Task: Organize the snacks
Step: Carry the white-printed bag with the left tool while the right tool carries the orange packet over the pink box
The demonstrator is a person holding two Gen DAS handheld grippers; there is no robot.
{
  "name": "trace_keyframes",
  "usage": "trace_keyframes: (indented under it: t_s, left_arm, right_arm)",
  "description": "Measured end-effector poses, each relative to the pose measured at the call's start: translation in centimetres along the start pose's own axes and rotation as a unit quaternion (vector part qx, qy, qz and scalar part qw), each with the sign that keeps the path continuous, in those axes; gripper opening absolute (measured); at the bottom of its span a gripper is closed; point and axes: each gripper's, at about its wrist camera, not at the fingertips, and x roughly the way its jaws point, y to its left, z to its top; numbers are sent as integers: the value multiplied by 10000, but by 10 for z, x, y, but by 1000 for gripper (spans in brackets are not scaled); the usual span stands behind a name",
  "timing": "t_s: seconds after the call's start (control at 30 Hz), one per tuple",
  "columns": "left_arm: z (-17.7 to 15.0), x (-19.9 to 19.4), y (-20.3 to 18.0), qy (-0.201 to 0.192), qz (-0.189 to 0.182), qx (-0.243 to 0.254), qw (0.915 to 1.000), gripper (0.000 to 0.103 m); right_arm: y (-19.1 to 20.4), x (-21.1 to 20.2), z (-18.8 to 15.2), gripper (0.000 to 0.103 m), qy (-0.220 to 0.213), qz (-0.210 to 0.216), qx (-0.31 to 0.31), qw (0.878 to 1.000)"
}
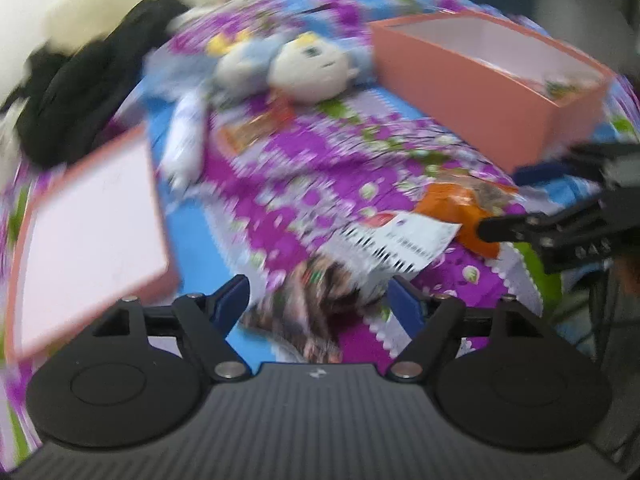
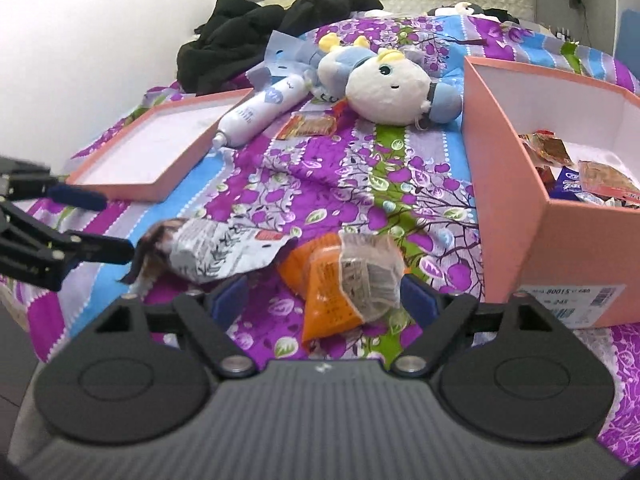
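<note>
Two snack packets lie on the purple floral bedspread [image 2: 320, 184] just ahead of my grippers; the white-and-brown packet [image 2: 208, 250] sits before my left gripper [image 1: 316, 300], whose blue pads stand spread with nothing pinched between them; the orange packet [image 2: 344, 280] lies between the parted fingers of my right gripper [image 2: 324, 292], and neither pad presses on it. The two packets rest just beside each other, the orange one nearer the pink box [image 2: 516, 216]; that box stands open to my right with several wrapped snacks [image 2: 588, 180] inside. Its pink lid [image 2: 132, 190] lies upturned to my left; a white tube [image 2: 260, 110], a small red-and-orange snack packet [image 2: 308, 126] and a plush doll [image 2: 388, 88] lie farther back, with black clothing [image 2: 240, 36] behind them.
</note>
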Motion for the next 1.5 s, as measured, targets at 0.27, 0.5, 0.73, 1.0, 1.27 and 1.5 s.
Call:
trace_keyframes:
  t_s: [0.27, 0.5, 0.73, 1.0, 1.27, 1.5]
  left_arm:
    - [19, 34, -15, 261, -453, 1106, 9925, 82]
    - [24, 67, -14, 520, -784, 1500, 9842, 81]
    - [24, 89, -16, 681, -977, 1797, 9765, 75]
    - [27, 99, 0, 714, -938, 1323, 9842, 59]
    - [30, 81, 2, 586, -893, 550, 9928, 52]
    - [29, 53, -8, 351, -772, -430, 9955, 51]
  right_arm:
    - [-13, 19, 10, 85, 395, 195, 47, 9990]
    - [-20, 42, 17, 85, 778, 322, -66, 9964]
    - [-28, 61, 20, 84, 984, 338, -130, 9945]
    - [-21, 74, 16, 81, 1140, 102, -343, 9928]
    - [-34, 60, 17, 44, 992, -177, 170, 9948]
    - [-29, 31, 14, 43, 713, -254, 310, 9966]
